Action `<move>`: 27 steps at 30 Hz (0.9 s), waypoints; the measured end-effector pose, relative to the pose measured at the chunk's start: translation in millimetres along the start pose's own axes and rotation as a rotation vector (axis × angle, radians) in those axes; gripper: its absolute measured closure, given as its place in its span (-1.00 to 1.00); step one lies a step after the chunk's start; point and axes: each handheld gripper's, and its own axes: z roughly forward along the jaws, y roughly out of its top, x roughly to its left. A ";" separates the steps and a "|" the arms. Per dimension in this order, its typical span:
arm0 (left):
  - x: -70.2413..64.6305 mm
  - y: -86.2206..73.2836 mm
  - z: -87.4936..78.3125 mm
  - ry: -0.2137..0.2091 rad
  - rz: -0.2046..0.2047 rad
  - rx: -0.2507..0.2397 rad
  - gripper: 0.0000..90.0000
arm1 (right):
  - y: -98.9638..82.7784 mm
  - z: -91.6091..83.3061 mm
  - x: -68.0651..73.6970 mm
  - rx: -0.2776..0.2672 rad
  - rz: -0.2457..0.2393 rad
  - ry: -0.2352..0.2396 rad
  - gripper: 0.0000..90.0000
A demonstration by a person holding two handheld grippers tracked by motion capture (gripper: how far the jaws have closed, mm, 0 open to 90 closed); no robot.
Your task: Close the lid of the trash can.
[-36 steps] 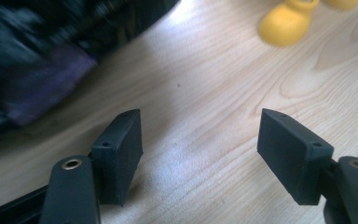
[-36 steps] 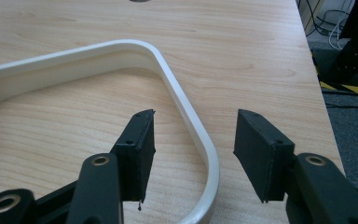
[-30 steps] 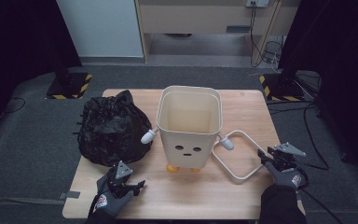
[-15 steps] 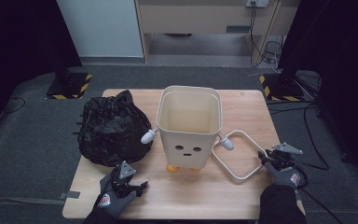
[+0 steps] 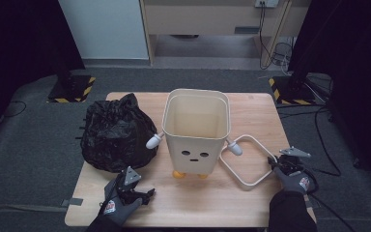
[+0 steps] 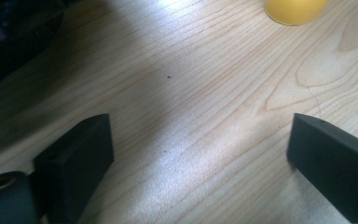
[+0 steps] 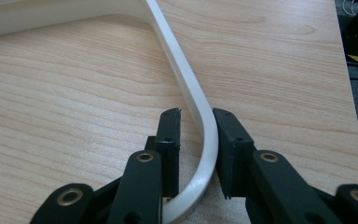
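Bin point(image 5: 196, 129) stands upright at mid-table, cream, with a small face on its front and yellow feet point(image 5: 178, 174) under it; its inside looks bare as far as the high view reaches. White stubs stick out from both of its sides, and from the right one a thin white hoop point(image 5: 247, 162) lies flat on the table point(image 5: 232, 203), running out toward the right edge. Black bag point(image 5: 114, 134) sits crumpled just left of the bin, touching the left stub.

Right gripper point(image 7: 196, 140) has the far bend of the hoop between its jaws, which have just been closing; the right pad touches the hoop, the left one stands a sliver off.

Left gripper point(image 5: 137, 186) rests low on the table before the bag, jaws just opened wide with bare wood between them, one yellow foot point(image 6: 296, 9) ahead.
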 end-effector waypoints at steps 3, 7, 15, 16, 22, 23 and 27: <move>0.0 0.1 1.1 0.000 0.002 -0.003 -0.94 | 0.4 0.9 -0.1 0.004 0.003 -0.003 0.66; 0.0 0.0 1.1 0.000 0.002 -0.003 -0.94 | 1.1 1.2 0.1 0.008 0.013 -0.008 0.69; -0.1 0.1 1.5 -0.003 0.003 -0.002 -0.95 | 3.9 2.1 0.3 0.032 -0.007 -0.035 0.78; 0.0 0.2 1.5 -0.003 0.004 -0.002 -0.95 | 4.1 1.8 0.7 0.036 -0.002 -0.035 0.78; 0.1 0.6 2.2 -0.004 0.004 -0.001 -0.97 | 6.1 0.0 1.6 0.019 0.003 -0.029 0.77; 0.1 0.6 2.2 -0.004 0.004 -0.001 -0.97 | 6.7 -0.9 1.9 0.012 0.001 -0.026 0.77; 0.1 0.6 2.2 -0.004 0.004 -0.001 -0.97 | 9.6 -3.8 3.7 -0.020 0.020 -0.019 0.77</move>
